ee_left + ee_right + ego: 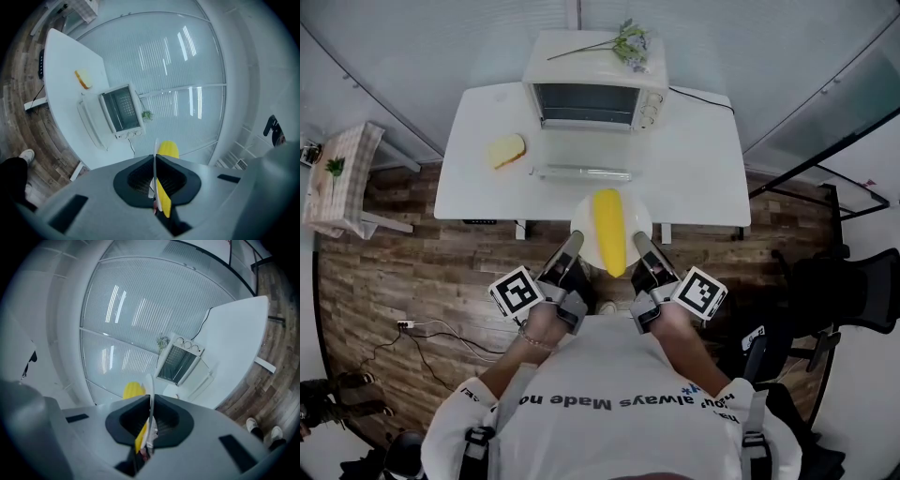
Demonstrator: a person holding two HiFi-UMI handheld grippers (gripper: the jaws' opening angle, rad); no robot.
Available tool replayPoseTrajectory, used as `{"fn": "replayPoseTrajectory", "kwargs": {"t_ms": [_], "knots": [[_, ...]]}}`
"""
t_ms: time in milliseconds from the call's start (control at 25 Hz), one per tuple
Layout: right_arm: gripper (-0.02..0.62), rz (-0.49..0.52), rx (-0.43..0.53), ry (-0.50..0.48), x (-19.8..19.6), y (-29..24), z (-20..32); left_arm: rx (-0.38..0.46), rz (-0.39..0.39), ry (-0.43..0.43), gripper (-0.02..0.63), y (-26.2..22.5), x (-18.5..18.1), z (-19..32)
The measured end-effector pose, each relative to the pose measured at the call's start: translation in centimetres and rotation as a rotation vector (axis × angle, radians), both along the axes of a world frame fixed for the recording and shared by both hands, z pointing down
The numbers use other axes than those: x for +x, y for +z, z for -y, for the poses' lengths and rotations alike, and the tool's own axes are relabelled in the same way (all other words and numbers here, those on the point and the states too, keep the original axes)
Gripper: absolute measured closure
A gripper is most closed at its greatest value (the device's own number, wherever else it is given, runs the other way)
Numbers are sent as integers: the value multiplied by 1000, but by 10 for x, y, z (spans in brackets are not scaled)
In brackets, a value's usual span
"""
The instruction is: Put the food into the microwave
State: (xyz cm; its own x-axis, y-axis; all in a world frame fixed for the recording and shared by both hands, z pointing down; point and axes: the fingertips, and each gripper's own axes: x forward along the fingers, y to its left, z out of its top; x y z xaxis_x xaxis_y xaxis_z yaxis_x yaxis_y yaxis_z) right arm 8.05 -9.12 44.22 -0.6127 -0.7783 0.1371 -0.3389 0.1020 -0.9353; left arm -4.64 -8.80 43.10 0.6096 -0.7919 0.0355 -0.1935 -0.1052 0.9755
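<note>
A yellow corn cob (pixel 609 230) lies on a white plate (pixel 582 228) held in the air just in front of the white table (pixel 703 169). My left gripper (pixel 572 246) is shut on the plate's left rim and my right gripper (pixel 642 246) on its right rim. The left gripper view shows the plate (pixel 155 164) edge-on between the jaws with the corn (pixel 167 150) beside it; so does the right gripper view, plate (pixel 150 390) and corn (pixel 132 390). The white microwave (pixel 592 94) stands at the table's back, its door (pixel 581 173) folded down open.
A slice of bread (pixel 507 150) lies on the table left of the microwave. A flower sprig (pixel 623 42) rests on the microwave's top. A small checkered side table (pixel 337 178) stands at the left, a black chair (pixel 844 291) at the right, cables (pixel 422 333) on the wooden floor.
</note>
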Motion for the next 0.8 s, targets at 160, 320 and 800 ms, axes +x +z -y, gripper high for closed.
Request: {"fn": "replayPoseTrajectory", "kwargs": {"t_ms": [160,320,800], "knots": [[571,0,-6,3,-19,-2,39,7,-30,-2,588,-6,-17,40],[571,1,34,-3,-41,-9,81,15,-22,5,588,-9,-37,81],[571,10,2,41,-78,-3,142,4,-23,48,588,-4,-73,148]]}}
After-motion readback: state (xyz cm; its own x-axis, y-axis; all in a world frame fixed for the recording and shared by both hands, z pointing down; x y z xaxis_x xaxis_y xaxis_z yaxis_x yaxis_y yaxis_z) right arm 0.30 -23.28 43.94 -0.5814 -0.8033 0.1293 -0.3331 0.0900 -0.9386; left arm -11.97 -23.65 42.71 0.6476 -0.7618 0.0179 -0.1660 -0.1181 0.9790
